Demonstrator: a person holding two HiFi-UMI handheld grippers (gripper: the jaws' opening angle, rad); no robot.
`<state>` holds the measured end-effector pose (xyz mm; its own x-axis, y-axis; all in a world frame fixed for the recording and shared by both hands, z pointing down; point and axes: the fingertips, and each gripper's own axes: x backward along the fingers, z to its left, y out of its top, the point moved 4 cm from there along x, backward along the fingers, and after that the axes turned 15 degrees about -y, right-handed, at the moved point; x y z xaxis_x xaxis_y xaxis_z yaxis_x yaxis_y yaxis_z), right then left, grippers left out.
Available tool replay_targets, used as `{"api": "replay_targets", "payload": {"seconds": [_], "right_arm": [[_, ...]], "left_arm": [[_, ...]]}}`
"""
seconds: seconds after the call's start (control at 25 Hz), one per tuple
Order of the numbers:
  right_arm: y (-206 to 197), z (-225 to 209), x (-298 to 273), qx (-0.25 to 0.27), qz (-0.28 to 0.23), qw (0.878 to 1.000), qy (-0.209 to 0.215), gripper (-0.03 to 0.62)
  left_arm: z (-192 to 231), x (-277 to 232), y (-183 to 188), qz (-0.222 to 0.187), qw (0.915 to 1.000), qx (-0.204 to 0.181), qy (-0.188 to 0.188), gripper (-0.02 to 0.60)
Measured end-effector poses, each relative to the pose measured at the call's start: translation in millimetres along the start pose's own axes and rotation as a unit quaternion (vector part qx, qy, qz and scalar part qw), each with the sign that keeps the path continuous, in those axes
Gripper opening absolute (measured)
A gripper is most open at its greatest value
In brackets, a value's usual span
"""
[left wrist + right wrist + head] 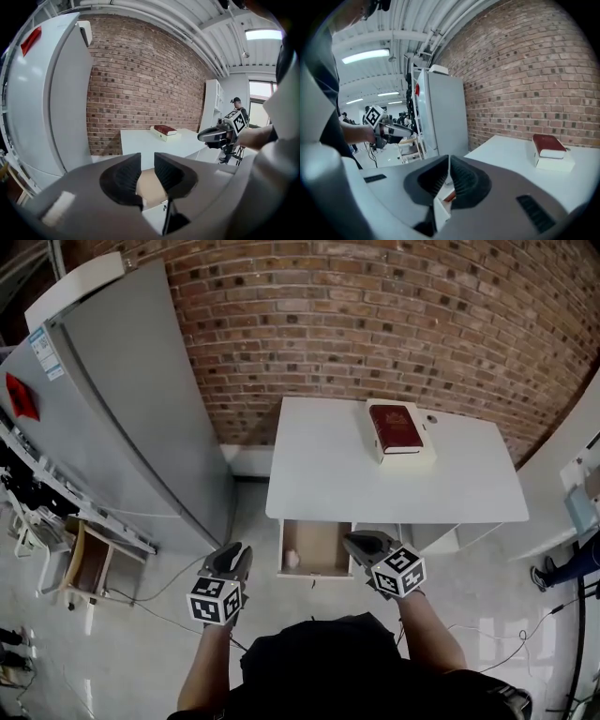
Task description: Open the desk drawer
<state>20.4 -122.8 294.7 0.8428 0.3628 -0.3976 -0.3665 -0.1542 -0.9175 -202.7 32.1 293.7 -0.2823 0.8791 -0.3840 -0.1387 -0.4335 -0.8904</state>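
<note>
The white desk (328,474) stands against the brick wall, and its left drawer (317,547) is pulled out, showing a tan wooden bottom with a small white thing (292,559) in the near left corner. Both grippers hang in the air in front of the desk, apart from it. My left gripper (232,557) is left of the drawer; its jaws stand a narrow gap apart with nothing between them (147,173). My right gripper (361,542) is at the drawer's right front corner; its jaws are together and hold nothing (449,176).
A dark red book (395,427) lies on a flat white box at the desk's back. A tall grey fridge (122,427) stands left of the desk. A wooden stool (89,563) and cables lie on the glossy floor; white furniture (572,474) is at right.
</note>
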Motion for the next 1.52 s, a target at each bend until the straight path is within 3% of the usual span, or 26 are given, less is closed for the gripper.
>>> {"api": "replay_targets", "payload": {"seconds": [0.16, 0.4, 0.64, 1.04, 1.32, 1.52], "right_arm": [[38.7, -19.9, 13.2, 0.002, -0.032, 0.999, 0.003, 0.015], [82.5, -63.9, 65.9, -0.084, -0.078, 0.993, -0.008, 0.014], [100.8, -98.2, 98.0, -0.058, -0.112, 0.99, -0.058, 0.012], [112.4, -90.6, 104.6, 0.006, -0.142, 0.989, -0.049, 0.012], [113.4, -97.4, 111.6, 0.01, -0.149, 0.987, -0.061, 0.012], [101.6, -99.7, 117.7, 0.0, -0.144, 0.988, -0.059, 0.012]], "left_arm": [[-2.6, 3.3, 25.8, -0.007, 0.9997, 0.01, 0.021, 0.079], [-25.3, -21.1, 68.6, -0.031, 0.9994, 0.008, 0.012, 0.056], [-44.9, -47.9, 103.3, -0.054, 0.9985, 0.0, -0.01, 0.028], [-62.6, -71.4, 138.5, -0.082, 0.9961, -0.025, -0.022, 0.012], [-76.5, -71.5, 144.1, -0.086, 0.9955, -0.033, -0.021, 0.012], [-76.5, -57.4, 133.0, -0.081, 0.9964, -0.022, -0.001, 0.012]]}}
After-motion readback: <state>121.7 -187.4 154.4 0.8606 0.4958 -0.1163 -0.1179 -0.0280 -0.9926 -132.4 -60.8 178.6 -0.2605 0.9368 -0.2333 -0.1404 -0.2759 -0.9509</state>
